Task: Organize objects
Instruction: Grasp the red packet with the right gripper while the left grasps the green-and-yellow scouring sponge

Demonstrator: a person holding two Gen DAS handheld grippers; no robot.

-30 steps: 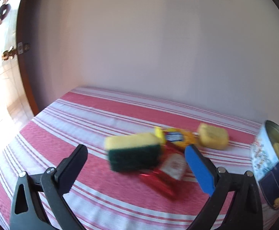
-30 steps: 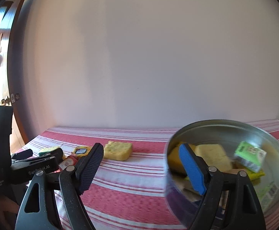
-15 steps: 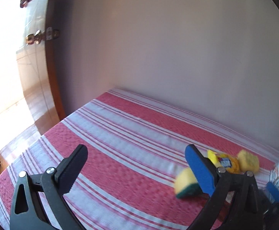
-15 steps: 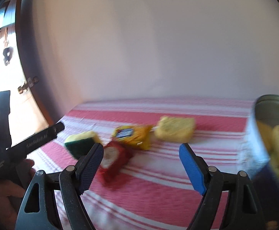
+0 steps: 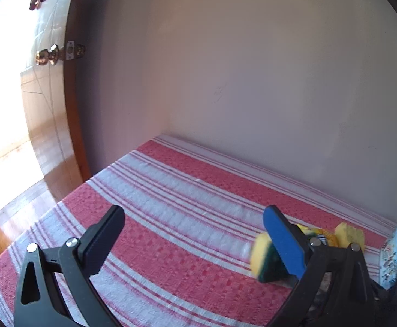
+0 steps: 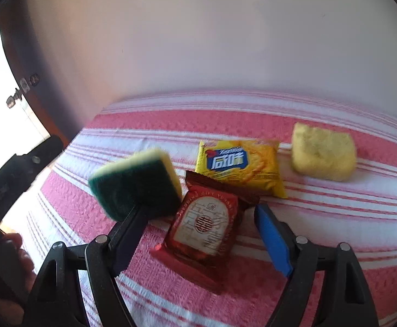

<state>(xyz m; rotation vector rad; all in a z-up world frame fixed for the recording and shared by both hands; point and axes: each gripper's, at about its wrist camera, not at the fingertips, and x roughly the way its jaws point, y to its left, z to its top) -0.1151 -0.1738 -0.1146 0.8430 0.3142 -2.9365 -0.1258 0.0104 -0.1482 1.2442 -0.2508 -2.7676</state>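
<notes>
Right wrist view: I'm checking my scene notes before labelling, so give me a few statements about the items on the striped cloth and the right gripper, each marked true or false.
1. The red packet lies between the open jaws of the right gripper. True.
2. The right gripper is clamped on the green-and-yellow sponge. False: nothing is gripped; the sponge sits by its left finger.
3. The yellow snack packet lies beyond the red packet, toward the wall. True.
4. The plain yellow sponge is stacked on the yellow snack packet. False: it lies apart, to that packet's right, on the striped cloth.
5. The left gripper holds a packet. False: its jaws are open and empty.
</notes>
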